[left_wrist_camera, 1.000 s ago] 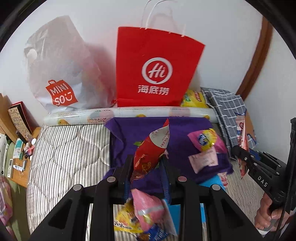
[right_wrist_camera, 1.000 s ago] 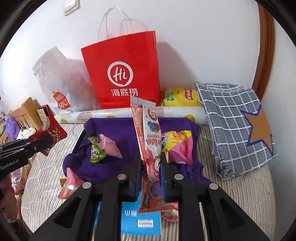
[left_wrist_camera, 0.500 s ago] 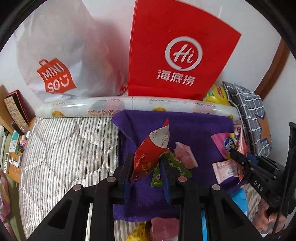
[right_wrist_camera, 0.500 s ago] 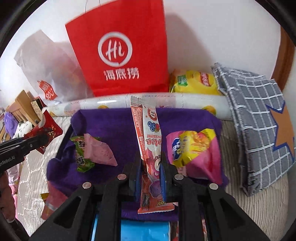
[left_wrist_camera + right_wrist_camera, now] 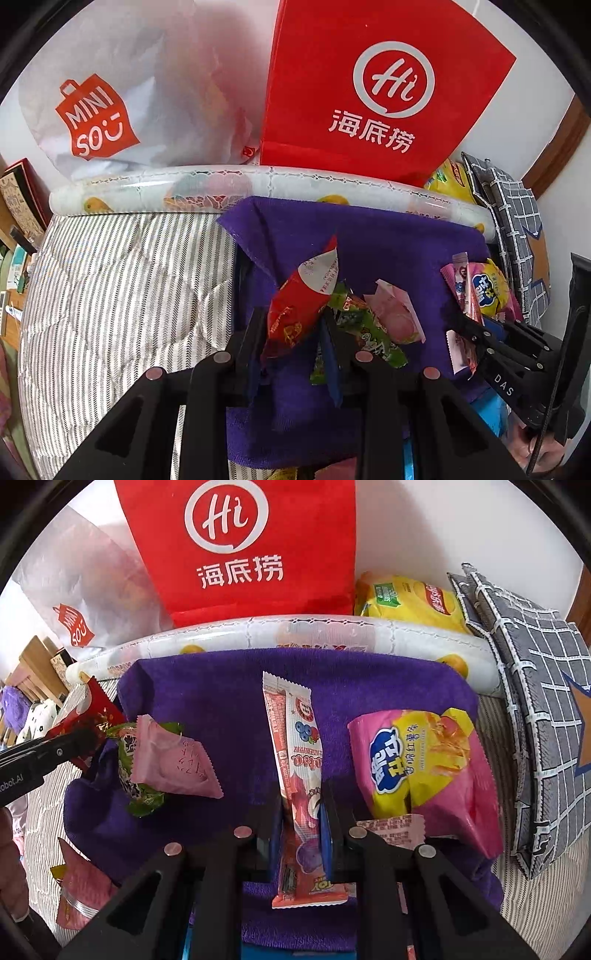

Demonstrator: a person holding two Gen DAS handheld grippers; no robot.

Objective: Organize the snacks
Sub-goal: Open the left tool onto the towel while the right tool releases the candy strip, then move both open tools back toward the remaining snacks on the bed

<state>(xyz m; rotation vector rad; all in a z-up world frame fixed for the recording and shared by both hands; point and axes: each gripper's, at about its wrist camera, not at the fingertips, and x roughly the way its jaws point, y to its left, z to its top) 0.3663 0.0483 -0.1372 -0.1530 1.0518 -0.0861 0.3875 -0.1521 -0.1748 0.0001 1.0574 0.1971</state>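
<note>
Both tools are hovering over the purple cloth on the bed. The left tool is pinching a red packet, the right tool a pink stick snack — thin wrappers, likely slipping or landing crooked beside the pink-yellow bag.

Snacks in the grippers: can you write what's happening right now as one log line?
left gripper: shut on red packet | right gripper: shut on pink stick pack | both over purple cloth | cloth holds green packet, pink-yellow bag
</note>
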